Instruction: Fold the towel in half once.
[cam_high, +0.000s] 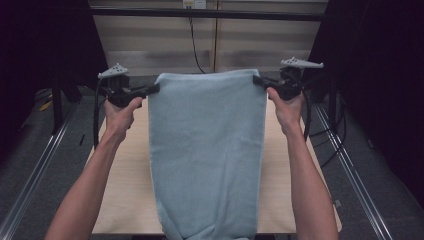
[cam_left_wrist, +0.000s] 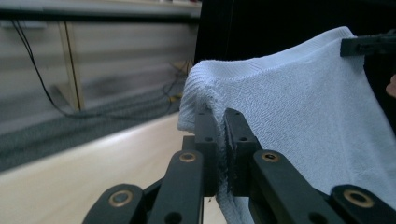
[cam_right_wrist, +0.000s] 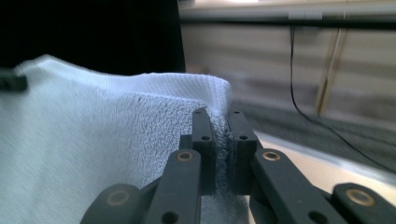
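Observation:
A light blue towel (cam_high: 207, 150) hangs stretched between both grippers, raised above the wooden table (cam_high: 125, 190); its lower end bunches at the table's near edge. My left gripper (cam_high: 156, 89) is shut on the towel's top left corner, and my right gripper (cam_high: 257, 80) is shut on the top right corner. In the left gripper view the jaws pinch a fold of the towel (cam_left_wrist: 289, 107) at the left gripper (cam_left_wrist: 220, 122). Terry cloth of the towel (cam_right_wrist: 93, 135) is likewise clamped in the right gripper (cam_right_wrist: 218, 122), its top hem running away to the left.
A person's bare forearms (cam_high: 90, 185) reach in from below on both sides of the towel. Metal rails (cam_high: 45, 155) flank the table. A pale panelled wall (cam_high: 210, 40) with a dangling black cable (cam_high: 196, 50) stands behind it.

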